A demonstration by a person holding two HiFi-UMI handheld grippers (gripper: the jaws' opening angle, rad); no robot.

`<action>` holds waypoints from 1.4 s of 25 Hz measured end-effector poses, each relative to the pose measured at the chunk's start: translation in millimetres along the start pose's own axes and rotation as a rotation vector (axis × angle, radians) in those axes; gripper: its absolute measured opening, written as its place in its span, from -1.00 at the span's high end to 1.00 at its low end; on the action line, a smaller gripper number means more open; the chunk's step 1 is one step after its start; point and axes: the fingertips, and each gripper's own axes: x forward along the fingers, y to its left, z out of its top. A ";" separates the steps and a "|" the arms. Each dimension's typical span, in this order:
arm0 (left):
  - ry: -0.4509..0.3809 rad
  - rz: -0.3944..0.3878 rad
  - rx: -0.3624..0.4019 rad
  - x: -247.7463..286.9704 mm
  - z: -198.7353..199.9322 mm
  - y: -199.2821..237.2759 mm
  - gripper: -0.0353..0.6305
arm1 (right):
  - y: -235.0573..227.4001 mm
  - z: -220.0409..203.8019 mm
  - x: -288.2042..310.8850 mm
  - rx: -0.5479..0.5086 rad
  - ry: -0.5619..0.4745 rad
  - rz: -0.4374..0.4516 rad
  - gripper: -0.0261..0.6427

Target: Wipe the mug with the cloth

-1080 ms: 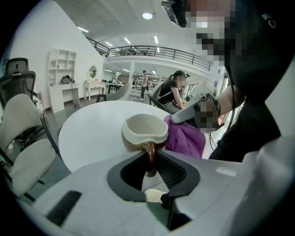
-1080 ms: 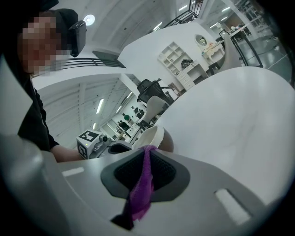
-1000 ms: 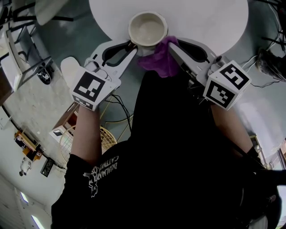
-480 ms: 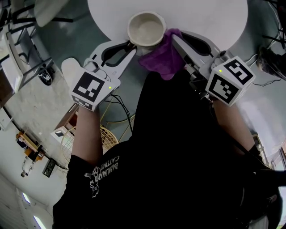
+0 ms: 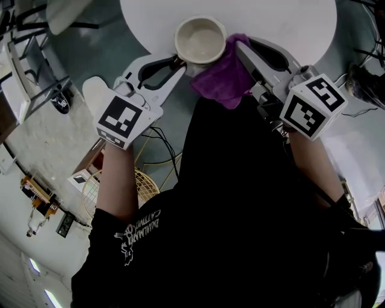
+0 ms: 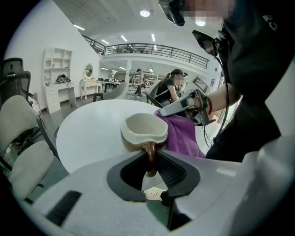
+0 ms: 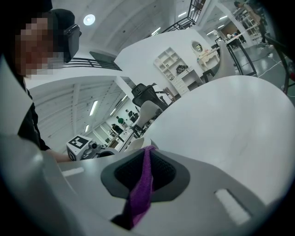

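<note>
A cream mug (image 5: 200,40) with a brown underside sits at the near edge of the round white table (image 5: 277,18). My left gripper (image 5: 178,59) is shut on the mug's brown handle (image 6: 150,156), and the mug (image 6: 144,133) stands upright just beyond its jaws. My right gripper (image 5: 237,43) is shut on a purple cloth (image 5: 224,76). The cloth hangs against the mug's right side and drapes toward me. In the right gripper view a strip of the cloth (image 7: 141,186) runs between the closed jaws.
The white table (image 6: 92,133) stretches out beyond the mug. A white chair (image 6: 20,152) stands at its left. A wicker stool (image 5: 141,183) and cables lie on the floor under my left arm. People sit at desks far behind.
My right gripper and the cloth have shifted right and a little farther along the mug's side. The mug and left gripper have barely moved.
</note>
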 end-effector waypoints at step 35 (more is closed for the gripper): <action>0.034 -0.048 0.042 0.8 0.5 0.6 0.70 | -13.5 22.4 20.0 -0.027 -0.009 -0.020 0.82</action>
